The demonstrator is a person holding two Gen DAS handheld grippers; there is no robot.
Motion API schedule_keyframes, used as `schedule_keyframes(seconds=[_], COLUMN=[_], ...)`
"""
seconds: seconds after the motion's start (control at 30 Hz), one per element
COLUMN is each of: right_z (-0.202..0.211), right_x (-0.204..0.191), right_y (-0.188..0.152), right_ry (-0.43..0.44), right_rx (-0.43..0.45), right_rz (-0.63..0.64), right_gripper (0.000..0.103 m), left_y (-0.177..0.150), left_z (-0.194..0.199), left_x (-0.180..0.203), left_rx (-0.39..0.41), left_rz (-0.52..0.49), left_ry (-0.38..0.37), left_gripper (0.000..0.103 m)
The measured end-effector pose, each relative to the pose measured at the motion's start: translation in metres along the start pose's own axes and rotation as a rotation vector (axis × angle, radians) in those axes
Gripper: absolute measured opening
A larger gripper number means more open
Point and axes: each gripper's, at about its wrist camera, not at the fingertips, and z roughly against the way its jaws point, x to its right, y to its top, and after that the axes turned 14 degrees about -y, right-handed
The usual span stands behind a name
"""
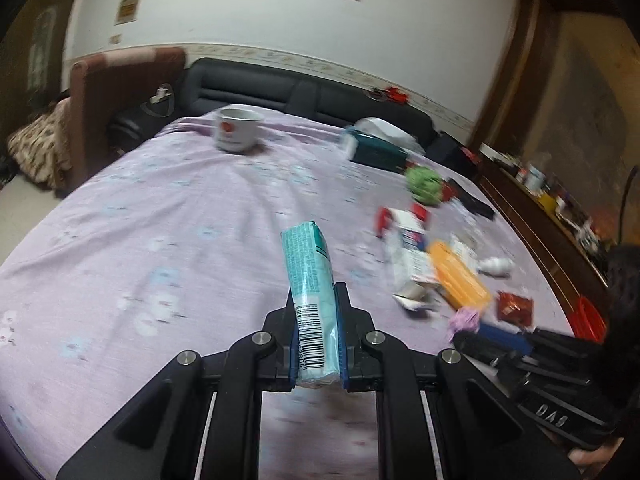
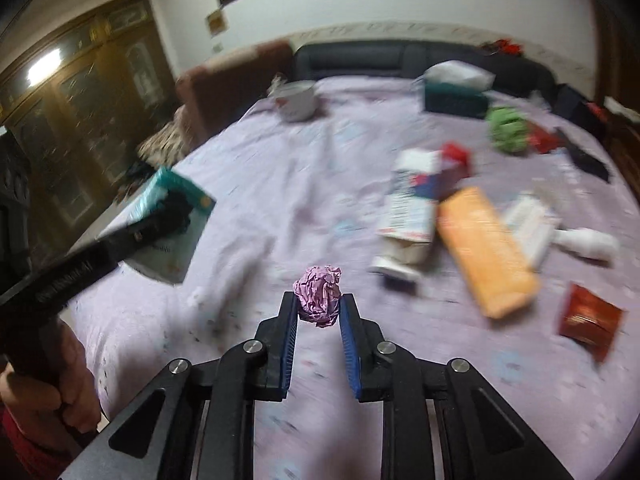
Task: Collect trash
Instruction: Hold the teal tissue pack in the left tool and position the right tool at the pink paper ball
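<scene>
My left gripper (image 1: 318, 294) is shut on a flat teal packet (image 1: 310, 276) with a barcode, held edge-up above the lilac bed sheet (image 1: 160, 220); the right wrist view shows that packet (image 2: 172, 216) at the left, in the left gripper (image 2: 168, 210). My right gripper (image 2: 319, 306) has a crumpled pink paper ball (image 2: 318, 300) between its fingertips, and both blue pads touch its sides. The same pink ball (image 1: 464, 318) shows in the left wrist view at the lower right. More litter lies to the right: a white carton (image 2: 412, 204), an orange packet (image 2: 484, 248) and a red sachet (image 2: 588, 316).
A white mug (image 1: 236, 130) stands near the black headboard (image 1: 280, 88). A teal tissue box (image 1: 378, 152), a green crumpled ball (image 1: 424, 184) and a small white bottle (image 2: 588, 242) also lie on the bed. A person's hand (image 2: 68, 392) holds the left gripper's handle. A wooden cabinet (image 1: 552, 216) runs along the right.
</scene>
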Motion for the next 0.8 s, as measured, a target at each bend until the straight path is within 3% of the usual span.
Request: schedule_keyframes(seconds=[0.23,0.37,0.6,0.8], right_z=[0.046,0.055,0.059,0.063], right_x=[0.068,0.100,0.130,0.139], right_y=[-0.030,-0.046,-0.060,-0.063], right_ry=[-0.163,-0.223,-0.227,-0.219], right_rx=[0.090,0.094,0.081,0.098], right_rz=[-0.092,-0.146,-0.201,-0.217], right_gripper=[0.023,0.023,0.023,0.023], left_y=[-0.020,-0.030,-0.041,-0.044], left_z=[-0.034,-0.051,-0.065,-0.070], left_x=[0.070,0.100,0.137,0.146], left_rx=[-0.053,-0.085,-0.110,-0.129], left_rz=[-0.104,-0.162,-0.256,-0.285], left_ry=[-0.052,-0.052,-0.032,-0.014], left_gripper=[0.013,0.013,0.013,0.013])
